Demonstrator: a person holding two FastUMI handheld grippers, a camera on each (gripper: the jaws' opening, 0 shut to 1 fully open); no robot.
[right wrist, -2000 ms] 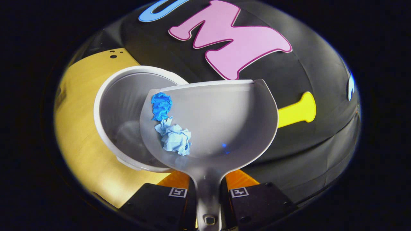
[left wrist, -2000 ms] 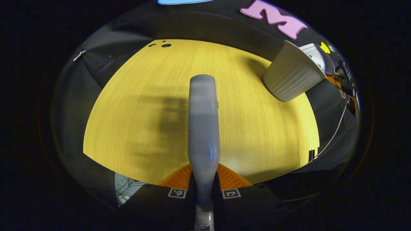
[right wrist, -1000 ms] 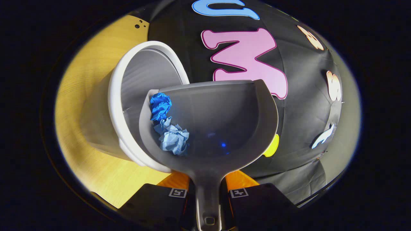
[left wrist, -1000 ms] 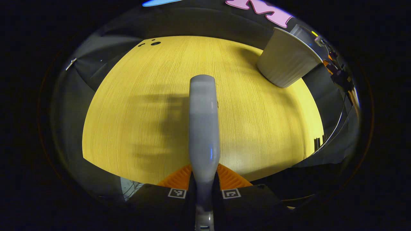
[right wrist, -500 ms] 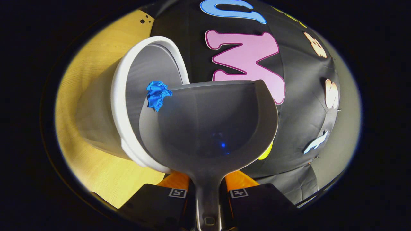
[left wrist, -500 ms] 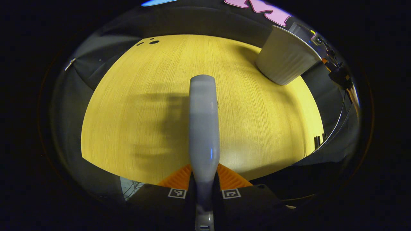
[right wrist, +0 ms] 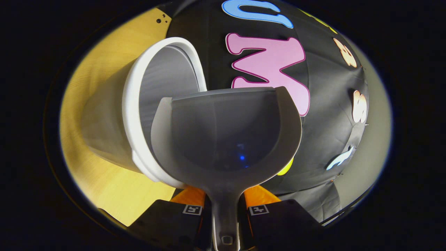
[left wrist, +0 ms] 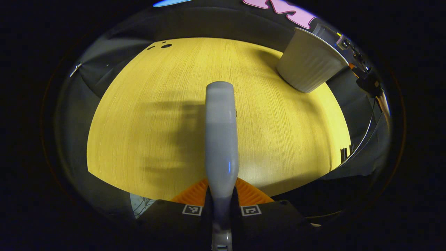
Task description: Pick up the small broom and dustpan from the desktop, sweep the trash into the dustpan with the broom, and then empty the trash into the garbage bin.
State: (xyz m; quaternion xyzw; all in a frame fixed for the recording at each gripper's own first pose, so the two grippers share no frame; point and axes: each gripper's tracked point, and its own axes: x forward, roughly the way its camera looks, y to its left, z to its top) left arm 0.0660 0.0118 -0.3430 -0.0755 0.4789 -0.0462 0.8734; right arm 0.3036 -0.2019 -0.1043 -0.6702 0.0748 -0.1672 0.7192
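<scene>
Item: right gripper (right wrist: 225, 209), fingers closed narrow on the handle of a grey dustpan (right wrist: 226, 139), one finger pressing each side. The pan was held out ahead of the fingers, its open front edge tipped toward the mouth of a white garbage bin (right wrist: 139, 104); the pan's inside was bare grey plastic. The near rim of the bin passed behind the pan's left wall, though whether pan and rim touched could not be told. Item: garbage bin, ribbed on the outside, standing on the yellow wood-grain tabletop (right wrist: 101, 181) close against the black cloth wall (right wrist: 327, 80); in the left gripper view the bin (left wrist: 308, 66) sat at the far right corner of the tabletop (left wrist: 146, 122). Item: left gripper (left wrist: 221, 209), fingers likewise drawn close and clamped on the grey handle of the small broom (left wrist: 221, 139), which ran straight forward above the middle of the tabletop and cast a soft shadow to its left; the bristle end was hidden. Item: small dark holes (left wrist: 166, 45) near the tabletop's far left corner. A thin cable (left wrist: 364, 139) hung past the right edge.
</scene>
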